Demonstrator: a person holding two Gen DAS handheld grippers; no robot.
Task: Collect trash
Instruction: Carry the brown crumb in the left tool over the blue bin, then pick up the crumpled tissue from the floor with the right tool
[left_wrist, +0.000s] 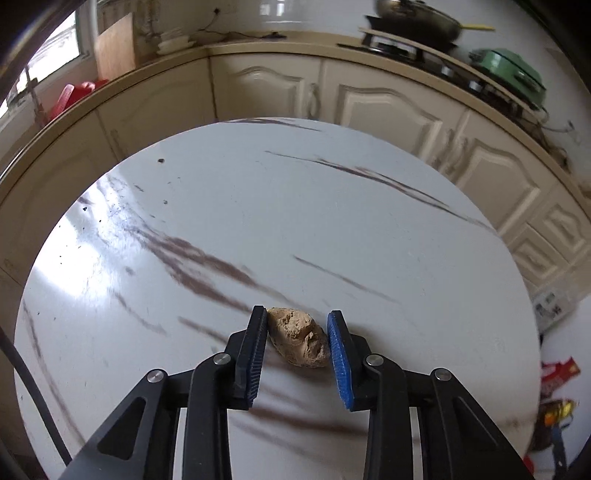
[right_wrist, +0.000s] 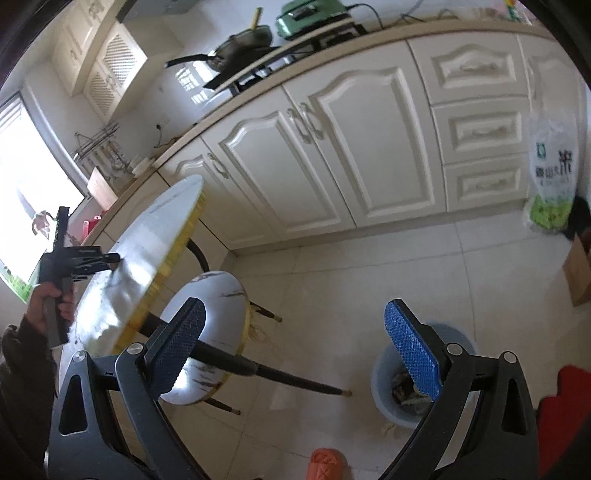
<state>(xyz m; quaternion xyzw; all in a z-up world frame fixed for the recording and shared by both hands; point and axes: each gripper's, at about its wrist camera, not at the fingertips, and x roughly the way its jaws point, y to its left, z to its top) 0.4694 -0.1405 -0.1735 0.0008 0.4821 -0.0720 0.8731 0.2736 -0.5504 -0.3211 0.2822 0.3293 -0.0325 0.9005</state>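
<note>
At lower centre, the left hand-held gripper (left_wrist: 297, 341) stands apart around a crumpled brown paper lump (left_wrist: 299, 343) on the white marble-patterned bench (left_wrist: 332, 229). Close squarely. The right hand-held gripper (right_wrist: 295, 350) gapes empty.

we see our right tool (right_wrist: 295, 350) spread wide above the pale tiled floor (right_wrist: 351, 288), a grey-blue plastic bin (right_wrist: 384, 384) holding scraps beneath it, the round white marble worktop (right_wrist: 147, 251) off left.
</note>
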